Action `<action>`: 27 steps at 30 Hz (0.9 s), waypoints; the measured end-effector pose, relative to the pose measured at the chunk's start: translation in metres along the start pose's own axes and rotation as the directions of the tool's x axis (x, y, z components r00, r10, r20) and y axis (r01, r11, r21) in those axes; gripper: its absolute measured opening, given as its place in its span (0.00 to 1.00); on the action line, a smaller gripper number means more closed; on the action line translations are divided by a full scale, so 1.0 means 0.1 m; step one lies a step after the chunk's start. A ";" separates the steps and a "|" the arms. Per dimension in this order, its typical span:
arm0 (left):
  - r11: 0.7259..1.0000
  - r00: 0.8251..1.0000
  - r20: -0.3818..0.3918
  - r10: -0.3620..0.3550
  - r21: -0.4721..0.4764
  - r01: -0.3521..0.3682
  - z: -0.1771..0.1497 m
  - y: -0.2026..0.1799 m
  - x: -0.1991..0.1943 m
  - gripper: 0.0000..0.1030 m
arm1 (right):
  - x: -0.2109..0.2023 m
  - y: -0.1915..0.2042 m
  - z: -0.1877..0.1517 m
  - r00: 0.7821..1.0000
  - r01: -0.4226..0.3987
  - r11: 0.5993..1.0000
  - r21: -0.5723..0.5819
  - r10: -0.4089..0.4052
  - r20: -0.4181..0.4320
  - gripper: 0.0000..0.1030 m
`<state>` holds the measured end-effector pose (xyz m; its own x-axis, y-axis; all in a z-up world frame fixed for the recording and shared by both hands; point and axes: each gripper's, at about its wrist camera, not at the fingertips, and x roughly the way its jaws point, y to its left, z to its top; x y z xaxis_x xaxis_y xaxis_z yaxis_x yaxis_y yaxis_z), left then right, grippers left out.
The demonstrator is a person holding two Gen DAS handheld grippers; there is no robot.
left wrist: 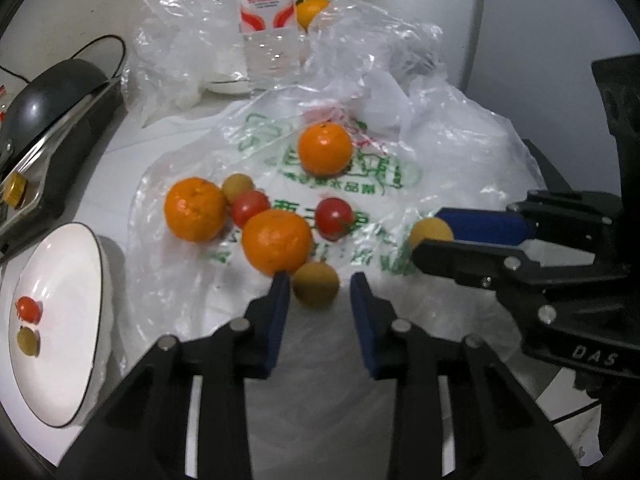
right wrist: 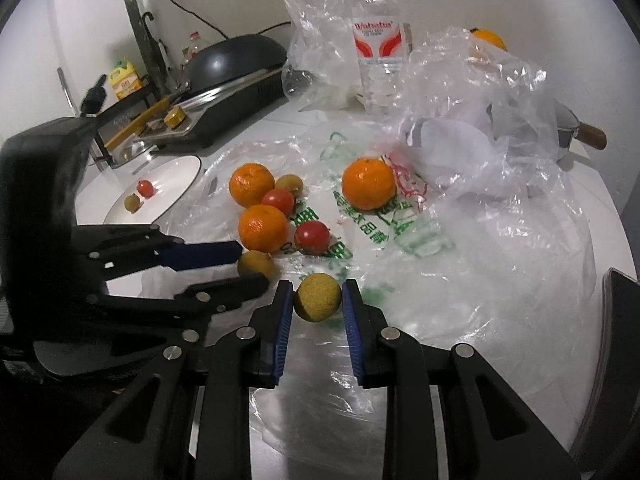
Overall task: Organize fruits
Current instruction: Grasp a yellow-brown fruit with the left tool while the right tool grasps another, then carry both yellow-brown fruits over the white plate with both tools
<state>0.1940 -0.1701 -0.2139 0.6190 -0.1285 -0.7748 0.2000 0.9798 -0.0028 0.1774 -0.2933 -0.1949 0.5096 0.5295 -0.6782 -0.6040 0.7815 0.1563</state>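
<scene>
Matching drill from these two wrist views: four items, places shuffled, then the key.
1. white plate
2. right gripper
3. water bottle
4. left gripper

A. shut on a yellow-brown fruit
B. upright behind the plastic bags
C. holds one small tomato and one yellow-brown fruit
D. another yellow-brown fruit between its fingers

1-C, 2-A, 3-B, 4-D

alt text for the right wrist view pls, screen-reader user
The right gripper is shut on a small yellow-brown fruit over a plastic bag. Beyond lie three oranges and two small red fruits, with the left gripper around another yellow-brown fruit and a white plate behind.
</scene>
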 end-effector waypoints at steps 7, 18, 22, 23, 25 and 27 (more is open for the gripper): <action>1.000 1.000 0.010 -0.020 -0.011 0.020 0.02 -0.07 0.02 0.24 | 0.00 -0.05 -0.04 1.000 -0.002 1.000 0.031 0.002 0.018 0.26; 0.999 0.999 0.047 -0.006 -0.048 0.009 -0.01 -0.15 -0.13 0.24 | -0.17 -0.09 -0.03 1.000 0.009 1.000 -0.018 -0.009 0.030 0.26; 0.999 0.998 0.064 0.003 -0.051 0.000 0.00 -0.14 -0.27 0.24 | -0.25 -0.08 -0.01 0.999 0.015 1.000 -0.021 -0.014 0.045 0.26; 0.999 0.998 0.069 0.005 -0.052 -0.001 0.00 -0.12 -0.30 0.24 | -0.27 -0.07 -0.01 0.999 0.017 1.000 -0.022 -0.016 0.048 0.26; 0.999 0.997 0.079 0.013 -0.048 -0.009 0.00 -0.09 -0.36 0.24 | -0.31 -0.03 0.01 0.998 0.021 0.999 -0.026 -0.020 0.060 0.26; 0.999 0.996 0.085 0.019 -0.048 -0.015 0.00 -0.04 -0.42 0.24 | -0.34 0.00 0.04 0.997 0.025 0.999 -0.029 -0.022 0.072 0.26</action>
<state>0.1672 -0.1683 -0.1812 0.6854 -0.1224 -0.7178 0.1543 0.9878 -0.0211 0.1620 -0.3099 -0.1686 0.5659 0.5342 -0.6280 -0.6087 0.7844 0.1188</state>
